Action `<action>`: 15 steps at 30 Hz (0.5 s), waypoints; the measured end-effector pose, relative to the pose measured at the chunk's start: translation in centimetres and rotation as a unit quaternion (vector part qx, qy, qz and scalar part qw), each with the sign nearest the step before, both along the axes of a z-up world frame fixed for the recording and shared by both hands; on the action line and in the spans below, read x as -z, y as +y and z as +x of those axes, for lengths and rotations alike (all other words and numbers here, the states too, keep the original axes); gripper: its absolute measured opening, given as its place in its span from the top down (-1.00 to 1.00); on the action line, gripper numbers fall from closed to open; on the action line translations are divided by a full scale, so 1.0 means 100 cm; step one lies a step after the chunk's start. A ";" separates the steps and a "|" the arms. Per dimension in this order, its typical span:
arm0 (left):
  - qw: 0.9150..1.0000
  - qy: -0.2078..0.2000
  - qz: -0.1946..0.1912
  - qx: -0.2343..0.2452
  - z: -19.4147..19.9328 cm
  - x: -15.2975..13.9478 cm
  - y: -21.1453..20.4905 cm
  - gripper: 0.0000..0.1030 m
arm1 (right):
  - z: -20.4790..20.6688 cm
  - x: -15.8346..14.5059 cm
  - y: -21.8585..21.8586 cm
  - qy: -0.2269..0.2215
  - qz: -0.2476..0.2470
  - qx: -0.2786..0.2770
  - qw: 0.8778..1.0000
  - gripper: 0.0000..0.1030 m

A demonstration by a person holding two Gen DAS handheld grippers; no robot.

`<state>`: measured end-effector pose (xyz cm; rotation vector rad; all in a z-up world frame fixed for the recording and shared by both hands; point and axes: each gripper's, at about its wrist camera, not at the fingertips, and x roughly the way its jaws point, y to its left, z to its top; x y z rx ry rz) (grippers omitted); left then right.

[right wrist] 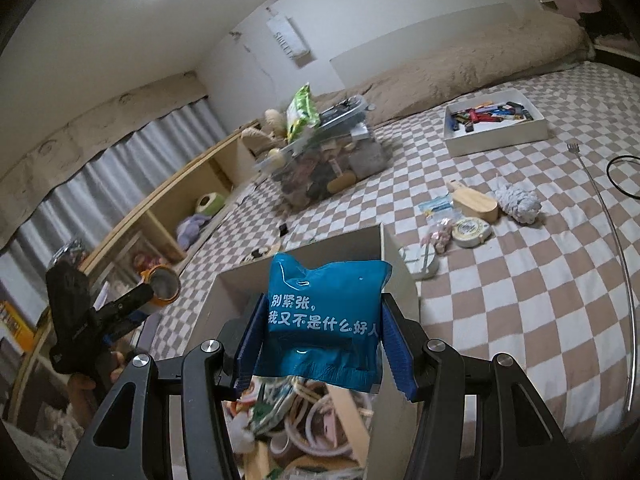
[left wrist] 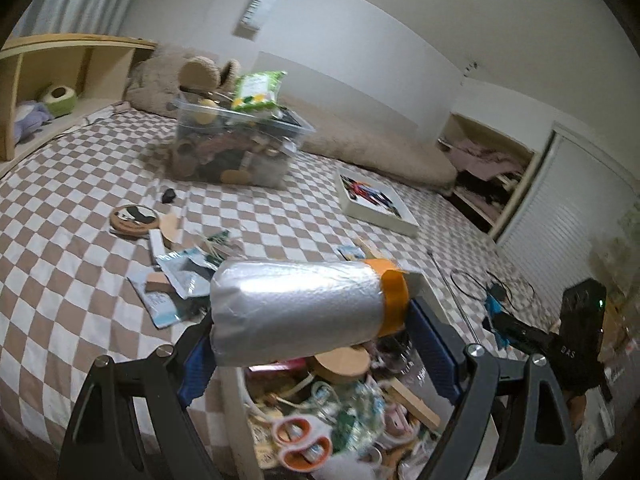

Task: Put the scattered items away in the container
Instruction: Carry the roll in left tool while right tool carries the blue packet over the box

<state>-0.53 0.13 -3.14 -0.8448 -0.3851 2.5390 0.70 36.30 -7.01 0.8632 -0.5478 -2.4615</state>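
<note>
My left gripper [left wrist: 316, 344] clamps the stiff, light silver roll [left wrist: 298, 312] mid-body; my right gripper [right wrist: 322, 340] pinches the soft, slippery blue packet [right wrist: 324, 316] above the container [right wrist: 400, 280].

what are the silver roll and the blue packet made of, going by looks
The silver roll in the left tool looks like thin plastic film or foil: crinkled matte-silver wrap with an orange band at one end. The blue packet in the right tool looks like glossy plastic film, with bright highlights, soft creases and printed white characters.
</note>
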 end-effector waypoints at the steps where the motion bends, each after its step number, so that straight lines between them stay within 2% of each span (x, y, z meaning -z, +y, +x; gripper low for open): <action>1: 1.000 -0.002 -0.001 0.005 0.003 0.001 0.003 -0.69 | 0.002 0.000 -0.001 -0.001 0.002 -0.003 1.000 -0.10; 10: 0.999 -0.031 -0.008 0.033 0.013 0.016 0.018 -0.69 | 0.017 0.006 -0.013 -0.018 0.028 -0.033 0.999 -0.10; 15: 0.998 -0.049 -0.003 0.038 0.016 0.024 0.021 -0.69 | 0.028 0.008 -0.032 -0.032 0.062 -0.077 0.995 -0.10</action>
